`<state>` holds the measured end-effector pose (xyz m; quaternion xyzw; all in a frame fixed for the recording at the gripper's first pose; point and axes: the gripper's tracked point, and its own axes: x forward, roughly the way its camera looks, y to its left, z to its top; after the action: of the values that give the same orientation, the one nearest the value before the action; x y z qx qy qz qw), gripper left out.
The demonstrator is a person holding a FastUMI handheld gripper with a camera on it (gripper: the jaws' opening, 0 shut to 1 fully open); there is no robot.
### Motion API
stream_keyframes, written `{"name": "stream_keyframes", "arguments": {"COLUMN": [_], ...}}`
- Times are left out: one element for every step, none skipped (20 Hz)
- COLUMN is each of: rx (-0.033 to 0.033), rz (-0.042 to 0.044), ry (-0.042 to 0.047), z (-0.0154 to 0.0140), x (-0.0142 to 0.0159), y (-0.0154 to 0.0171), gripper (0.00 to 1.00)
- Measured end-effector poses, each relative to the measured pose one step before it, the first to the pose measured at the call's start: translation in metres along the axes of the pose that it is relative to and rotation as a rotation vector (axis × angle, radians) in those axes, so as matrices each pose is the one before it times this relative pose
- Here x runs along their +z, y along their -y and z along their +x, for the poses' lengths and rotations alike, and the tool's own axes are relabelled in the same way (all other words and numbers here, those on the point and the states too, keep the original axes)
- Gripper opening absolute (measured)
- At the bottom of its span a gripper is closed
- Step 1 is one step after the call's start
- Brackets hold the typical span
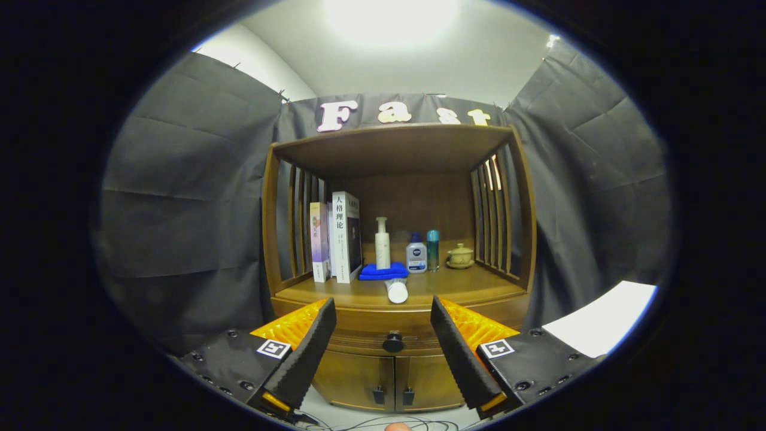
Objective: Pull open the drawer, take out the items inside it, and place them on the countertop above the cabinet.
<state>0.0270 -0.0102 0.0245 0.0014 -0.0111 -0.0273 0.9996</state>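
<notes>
A wooden cabinet stands ahead with its countertop [467, 286] under an open shelf. Below the countertop runs the drawer [359, 342], closed, with a round dark knob [393, 342] at its middle. The knob sits beyond and between the two fingers. My gripper [383, 311] is open, with nothing between its fingers, a short way back from the drawer front. A white tube [396, 291] lies on the countertop near its front edge. What is inside the drawer is hidden.
On the countertop stand two books [338, 239], a white pump bottle [382, 244], a blue cloth [383, 272], a small blue-capped bottle [416, 254], a teal bottle [432, 249] and a lidded cup [460, 256]. Two cabinet doors [389, 383] sit below the drawer. A white surface [604, 317] lies right.
</notes>
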Motion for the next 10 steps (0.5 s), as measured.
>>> {"name": "stream_keyframes", "arguments": {"rx": [0.00775, 0.01373, 0.01376, 0.01093, 0.00362, 0.00017, 0.00331, 0.00388, 0.00428, 0.00497], "rz": [0.00619, 0.01178, 0.01233, 0.00805, 0.00007, -0.00354, -0.00146, 0.00530, 0.00757, 0.00473], "ry": [0.00183, 0.00355, 0.00415, 0.00393, 0.00722, 0.00334, -0.00052, -0.00184, 0.00300, 0.00673], "z": [-0.00639, -0.00540, -0.00454, -0.00377, -0.00421, -0.00129, -0.00073, -0.00085, -0.00006, -0.00069], "x": [0.00303, 0.00403, 0.00460, 0.00413, 0.00711, 0.00363, 0.00051, 0.00106, 0.00060, 0.00273], "y": [-0.00304, -0.00292, -0.00330, -0.00162, -0.00045, 0.00095, -0.00015, -0.00090, -0.00115, -0.00115], "gripper": [0.99, 0.99, 0.99, 0.99, 0.99, 0.99, 0.99, 0.99, 0.99, 0.99]}}
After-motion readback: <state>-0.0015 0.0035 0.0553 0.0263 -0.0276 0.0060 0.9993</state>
